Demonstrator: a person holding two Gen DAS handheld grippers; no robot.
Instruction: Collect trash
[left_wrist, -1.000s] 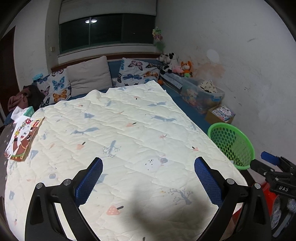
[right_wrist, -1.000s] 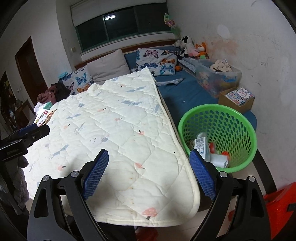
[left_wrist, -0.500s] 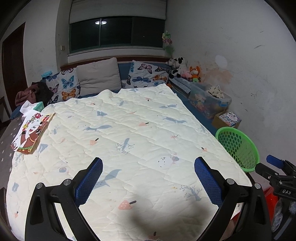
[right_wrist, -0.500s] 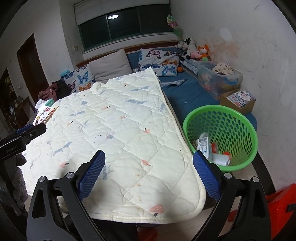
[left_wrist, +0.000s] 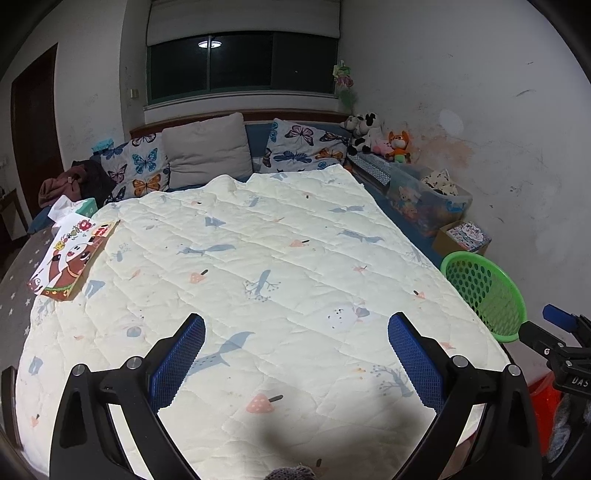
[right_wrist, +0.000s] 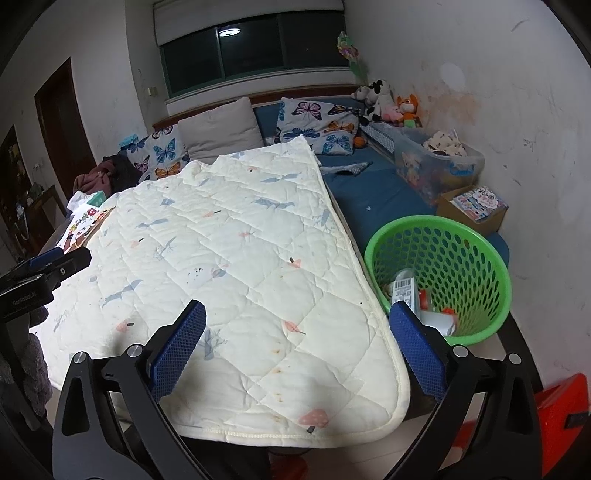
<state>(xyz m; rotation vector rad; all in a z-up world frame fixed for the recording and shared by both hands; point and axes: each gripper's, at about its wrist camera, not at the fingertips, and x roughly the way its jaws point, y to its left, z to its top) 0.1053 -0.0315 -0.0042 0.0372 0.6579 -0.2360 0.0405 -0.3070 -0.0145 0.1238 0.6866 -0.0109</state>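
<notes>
1. Left gripper (left_wrist: 295, 354): jaws spread wide, nothing between the blue pads; it hangs over the near end of the quilt (left_wrist: 258, 266).
2. Right gripper (right_wrist: 297, 345): jaws opening, nothing between them; it hangs over the quilt's near right corner, its right pad in front of the basket (right_wrist: 476, 266).
3. Trash (right_wrist: 406, 291): a labelled packet with white and red scraps lies inside the green basket, at the bottom.
4. The basket stands on the blue sheet (right_wrist: 369, 192), just beside the quilt's right edge, near the foot of the bed.
5. A picture book (left_wrist: 70, 254) lies on the quilt's left edge, with a tissue box (left_wrist: 83, 206) just behind it.
6. Pillows (left_wrist: 207, 151) line the headboard. Soft toys (left_wrist: 376, 136) sit in the far right corner.
7. A clear bin (right_wrist: 439, 166) and a cardboard box (right_wrist: 476, 206) stand along the right wall, behind the basket.
8. A red item (right_wrist: 554, 417) sits on the floor at lower right; what it is cannot be told.
</notes>
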